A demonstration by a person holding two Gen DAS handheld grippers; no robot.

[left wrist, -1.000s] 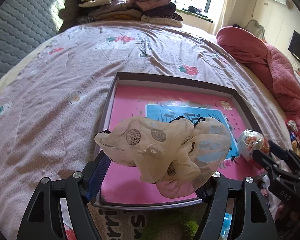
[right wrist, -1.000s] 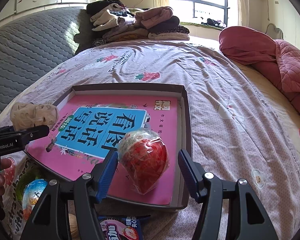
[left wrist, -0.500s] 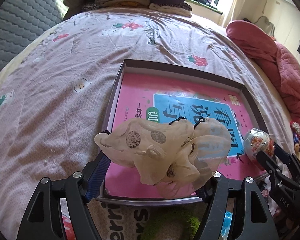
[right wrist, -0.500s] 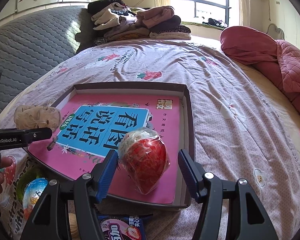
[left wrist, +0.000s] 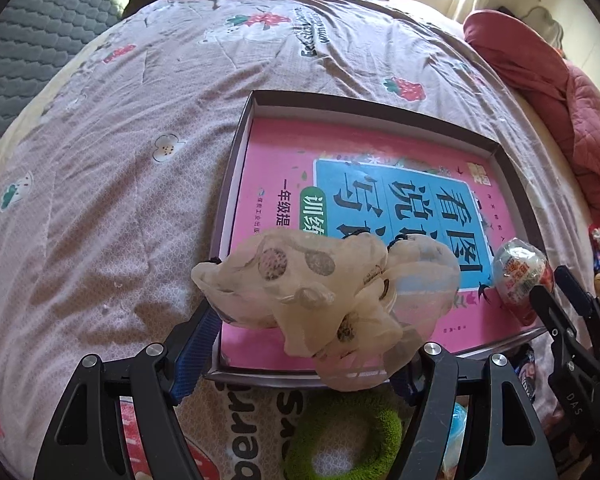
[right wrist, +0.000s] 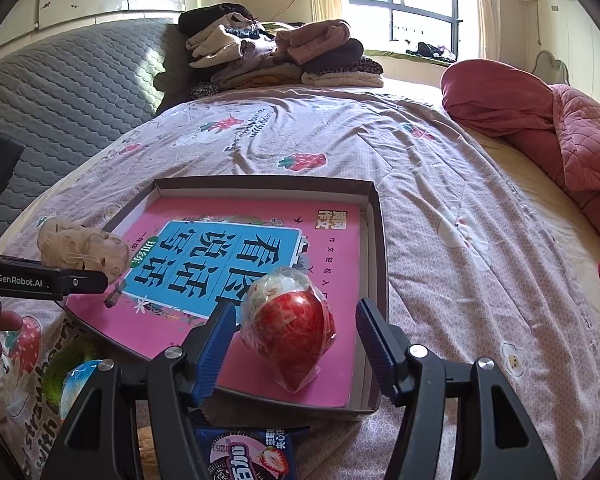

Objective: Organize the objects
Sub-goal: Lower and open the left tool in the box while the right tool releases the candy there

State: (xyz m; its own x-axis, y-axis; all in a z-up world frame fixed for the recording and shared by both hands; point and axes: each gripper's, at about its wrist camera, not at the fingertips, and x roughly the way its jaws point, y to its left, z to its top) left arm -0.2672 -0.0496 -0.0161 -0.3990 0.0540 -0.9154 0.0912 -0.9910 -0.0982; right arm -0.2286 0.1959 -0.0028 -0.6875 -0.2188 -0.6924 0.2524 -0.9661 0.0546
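A shallow dark box lies on the bed with a pink book inside. My left gripper is shut on a cream sheer hair scrunchie, held over the box's near left corner; the scrunchie also shows in the right wrist view. A red and white wrapped egg toy lies on the book at the box's near right. My right gripper is open with its fingers on both sides of the egg, not touching it.
A green hair tie and a blue packet lie just before the box. An Oreo pack lies under my right gripper. Folded clothes are stacked at the far end, and a red quilt lies at the right.
My left gripper has moved forward and tilted down with the scrunchie, over the box's near edge. The right gripper has edged slightly forward around the egg and stays open.
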